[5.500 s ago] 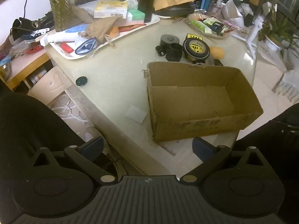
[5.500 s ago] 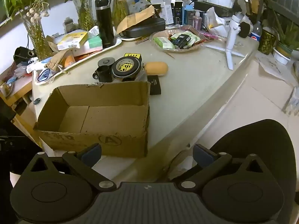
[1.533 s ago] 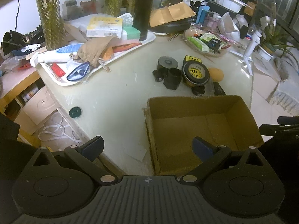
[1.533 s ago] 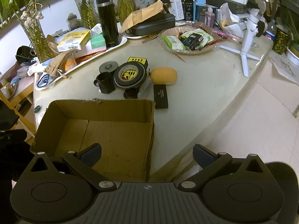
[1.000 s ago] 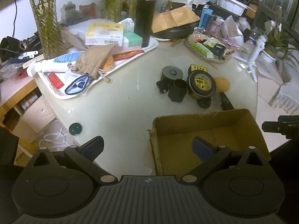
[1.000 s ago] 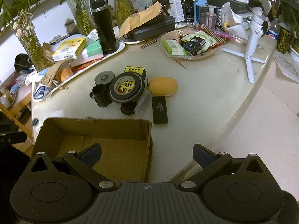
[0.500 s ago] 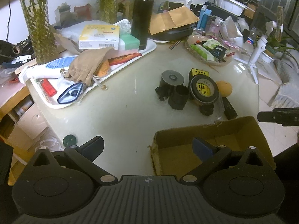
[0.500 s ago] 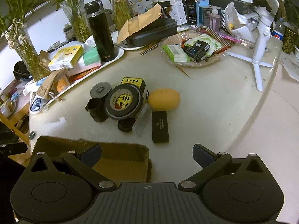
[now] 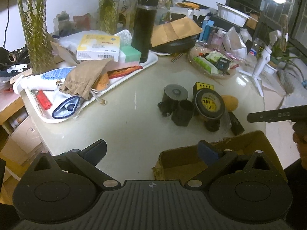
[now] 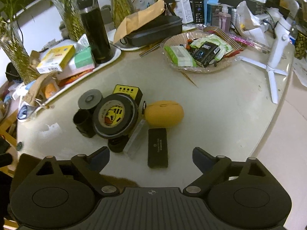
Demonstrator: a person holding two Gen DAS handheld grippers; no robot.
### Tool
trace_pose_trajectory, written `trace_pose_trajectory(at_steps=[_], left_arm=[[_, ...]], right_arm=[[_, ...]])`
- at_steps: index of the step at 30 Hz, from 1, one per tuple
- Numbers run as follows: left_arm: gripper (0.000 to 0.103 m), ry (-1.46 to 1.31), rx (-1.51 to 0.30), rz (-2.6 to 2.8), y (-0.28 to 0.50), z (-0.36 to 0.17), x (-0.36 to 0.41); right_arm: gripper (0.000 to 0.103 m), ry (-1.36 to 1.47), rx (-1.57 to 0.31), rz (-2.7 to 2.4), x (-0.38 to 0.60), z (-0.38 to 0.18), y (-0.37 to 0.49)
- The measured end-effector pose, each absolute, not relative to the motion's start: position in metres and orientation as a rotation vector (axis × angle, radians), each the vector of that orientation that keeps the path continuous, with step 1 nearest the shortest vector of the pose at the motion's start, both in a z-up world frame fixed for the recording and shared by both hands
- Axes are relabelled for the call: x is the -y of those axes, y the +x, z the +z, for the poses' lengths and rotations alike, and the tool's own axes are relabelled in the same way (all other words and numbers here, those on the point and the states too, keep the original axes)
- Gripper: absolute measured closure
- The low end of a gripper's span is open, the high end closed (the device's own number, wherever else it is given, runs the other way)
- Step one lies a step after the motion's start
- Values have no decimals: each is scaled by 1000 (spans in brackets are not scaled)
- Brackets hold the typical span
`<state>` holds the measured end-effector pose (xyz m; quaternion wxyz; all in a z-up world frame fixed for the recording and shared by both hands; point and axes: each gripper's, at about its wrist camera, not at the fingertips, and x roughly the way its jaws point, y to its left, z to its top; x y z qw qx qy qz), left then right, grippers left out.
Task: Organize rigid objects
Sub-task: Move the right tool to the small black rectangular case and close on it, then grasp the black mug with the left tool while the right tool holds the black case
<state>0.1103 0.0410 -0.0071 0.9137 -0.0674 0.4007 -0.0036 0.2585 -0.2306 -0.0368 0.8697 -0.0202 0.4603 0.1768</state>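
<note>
Lying between open right gripper (image 10: 151, 156) fingers, untouched: black case (image 10: 158, 147).

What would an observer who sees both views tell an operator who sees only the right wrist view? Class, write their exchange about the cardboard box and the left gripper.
Operator: Where does the box stand? I see only a brown sliver at the bottom of my picture.
Observer: In the left wrist view the cardboard box stands open-topped at the table's near edge. The flat black case lies just beyond its far rim.
Operator: Is the left gripper carrying anything?
Observer: No. The left gripper is open with nothing between its fingers, and it hangs over the table beside the box's left wall.
</note>
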Motion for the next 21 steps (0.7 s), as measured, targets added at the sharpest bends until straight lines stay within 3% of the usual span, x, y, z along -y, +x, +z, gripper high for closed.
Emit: trace_pose_trajectory(at_steps=[21], left_arm=[[0,-203,-835,7,114,-17,-52]], right_arm=[[68,-136,-1091,338,203,-94,305]])
